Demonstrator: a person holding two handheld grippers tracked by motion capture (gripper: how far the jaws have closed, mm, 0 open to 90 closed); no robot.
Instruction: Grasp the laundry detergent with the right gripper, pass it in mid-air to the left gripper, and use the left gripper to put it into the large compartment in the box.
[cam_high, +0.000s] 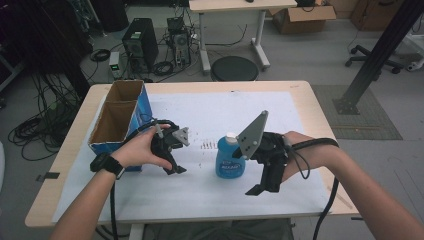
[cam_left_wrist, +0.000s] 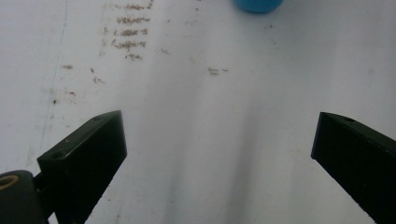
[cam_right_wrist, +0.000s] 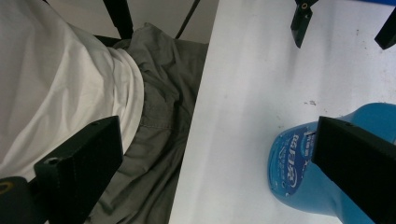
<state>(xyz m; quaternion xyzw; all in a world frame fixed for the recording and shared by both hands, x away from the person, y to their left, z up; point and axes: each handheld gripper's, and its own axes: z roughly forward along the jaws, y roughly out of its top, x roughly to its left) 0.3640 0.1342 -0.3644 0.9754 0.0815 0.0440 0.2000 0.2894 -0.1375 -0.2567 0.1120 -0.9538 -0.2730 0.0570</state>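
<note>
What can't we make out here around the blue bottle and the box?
- Blue bottle: label text too small in high view; right side behind grey plate. Top cut off in left gripper view; partly behind a jaw in right gripper view.
- Cardboard box: compartment floors in shadow.
- Left gripper: body under the hand.

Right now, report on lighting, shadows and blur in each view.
High view: dim, even light, sharp enough, blue bottle legible. Left gripper view: soft grey shadow streaks on the white sheet, faint glare at right. Right gripper view: near black jaws soft, bottle label readable.
</note>
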